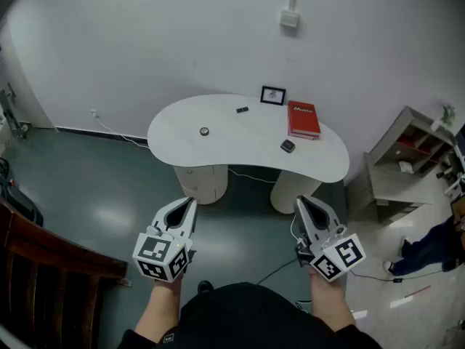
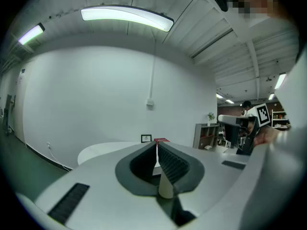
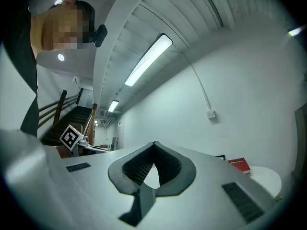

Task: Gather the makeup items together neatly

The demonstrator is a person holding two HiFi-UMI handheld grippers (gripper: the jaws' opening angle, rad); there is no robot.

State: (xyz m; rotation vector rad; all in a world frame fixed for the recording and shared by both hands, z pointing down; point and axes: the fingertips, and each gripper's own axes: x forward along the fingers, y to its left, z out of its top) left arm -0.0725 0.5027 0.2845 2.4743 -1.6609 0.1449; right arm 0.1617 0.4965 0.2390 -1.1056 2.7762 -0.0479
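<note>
a: what are your grippers doing?

b: i am holding my left gripper (image 1: pixel 190 206) and my right gripper (image 1: pixel 302 203) out in front of me, roughly level. each has its jaws pressed together with nothing between them. i judge i am carrying them closed because i am standing back from the work and nothing is within reach.

a: where are the makeup items lying?

b: they are sitting well ahead of both grippers, on a white kidney-shaped table (image 1: pixel 182 122). a small round item (image 1: pixel 204 131) is lying toward the left, beyond my left gripper. a small black item (image 1: pixel 242 110) is lying near the far edge, about the middle. a dark squarish item (image 1: pixel 288 146) is lying toward the right, just beside a red book (image 1: pixel 304 118), beyond my right gripper. the three are lying well apart, so the gathering is not yet begun. they are too small for me to tell what each is.
</note>
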